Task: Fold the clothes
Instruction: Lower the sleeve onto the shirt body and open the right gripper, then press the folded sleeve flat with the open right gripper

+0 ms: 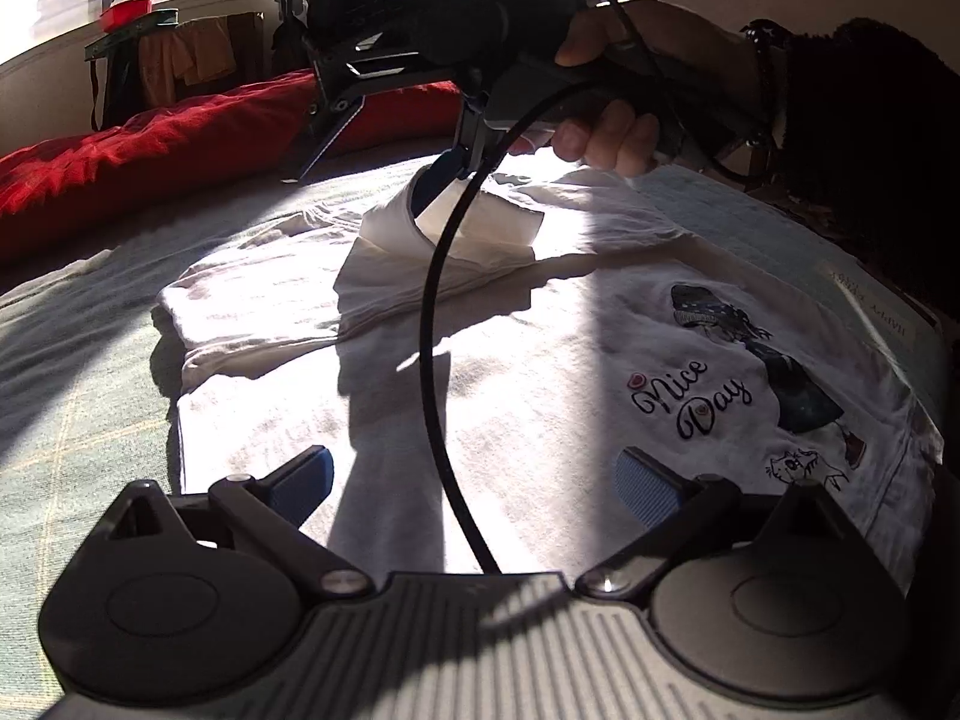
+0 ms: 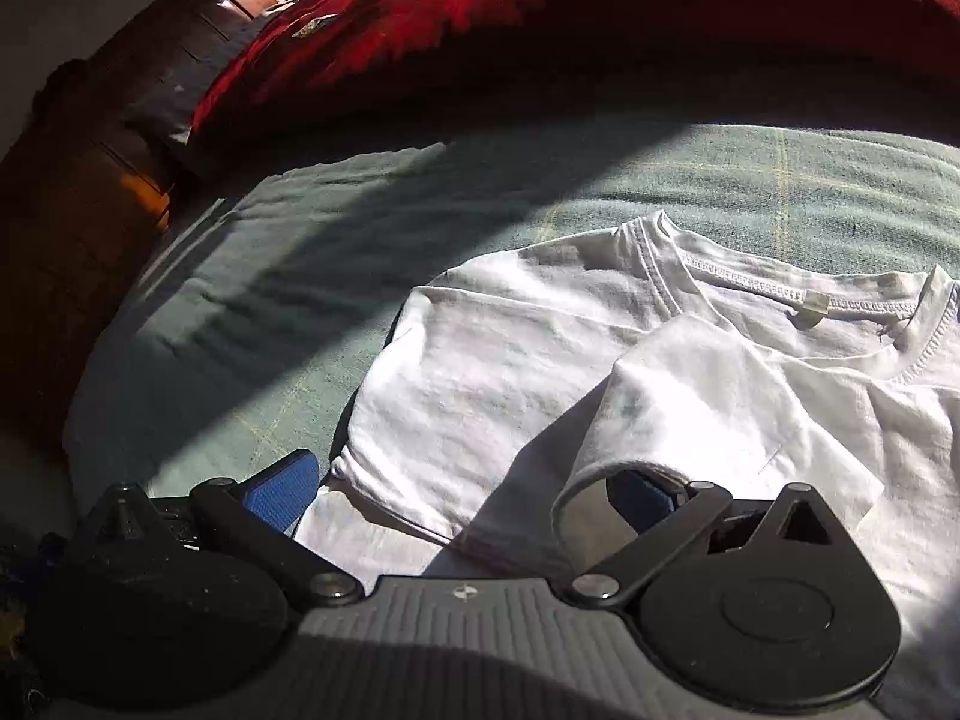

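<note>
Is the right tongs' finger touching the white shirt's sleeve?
Touching. In the right wrist view, one blue finger sits inside the sleeve opening of the white shirt, its hem looped over it.

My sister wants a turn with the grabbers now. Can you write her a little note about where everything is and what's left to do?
Left gripper: open, hovering over the lower part of the white T-shirt, holding nothing.
Right gripper: open, one finger poked inside the sleeve opening, not clamped on it.
The shirt lies print side up on the green bedcover; the red blanket sits beyond it.
Done: that sleeve is turned in over the chest.
Left: the rest of the folding, as far as the pictures show. Suggestion: slip the right finger out gently so the sleeve stays put.
</note>
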A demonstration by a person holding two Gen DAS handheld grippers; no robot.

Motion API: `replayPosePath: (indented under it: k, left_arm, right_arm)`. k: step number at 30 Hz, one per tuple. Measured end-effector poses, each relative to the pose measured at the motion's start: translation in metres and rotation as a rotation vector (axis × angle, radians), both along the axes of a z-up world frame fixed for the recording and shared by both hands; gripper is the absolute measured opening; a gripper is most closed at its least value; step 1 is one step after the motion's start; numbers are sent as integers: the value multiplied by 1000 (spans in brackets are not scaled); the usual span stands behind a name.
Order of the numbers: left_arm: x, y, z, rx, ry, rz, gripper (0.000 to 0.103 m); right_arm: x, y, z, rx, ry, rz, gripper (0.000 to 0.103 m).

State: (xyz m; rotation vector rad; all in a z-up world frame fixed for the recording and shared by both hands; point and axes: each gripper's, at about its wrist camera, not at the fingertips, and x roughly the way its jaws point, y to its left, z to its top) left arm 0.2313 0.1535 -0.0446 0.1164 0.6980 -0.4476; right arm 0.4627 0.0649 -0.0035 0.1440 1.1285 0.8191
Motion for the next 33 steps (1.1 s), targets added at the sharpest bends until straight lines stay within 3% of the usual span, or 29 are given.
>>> replayPosePath:
  k: [7, 13, 17, 22, 28, 31, 33]
  left_arm:
    - [1, -1, -1, 1, 2, -1, 100]
    - [-4, 0, 5, -38, -16, -25, 100]
    - [-5, -6, 6, -47, -18, -53, 100]
    - [-2, -14, 2, -32, -4, -68, 100]
    - [2, -10, -1, -39, 9, -49, 100]
    - [3, -9, -1, -45, 8, -45, 100]
    - [3, -10, -1, -47, 4, -50, 100]
  right_arm:
    - [-5, 26, -27, -25, 61, 37, 103]
    - [-17, -31, -6, 105, 76, 20, 103]
    - [-19, -92, 5, 181, 45, -94, 103]
    - [9, -141, -31, 194, 104, -308, 103]
    - [30, -133, -64, 279, 147, -360, 103]
    - [33, -110, -61, 361, 181, -285, 103]
    - [33, -89, -51, 373, 157, -228, 103]
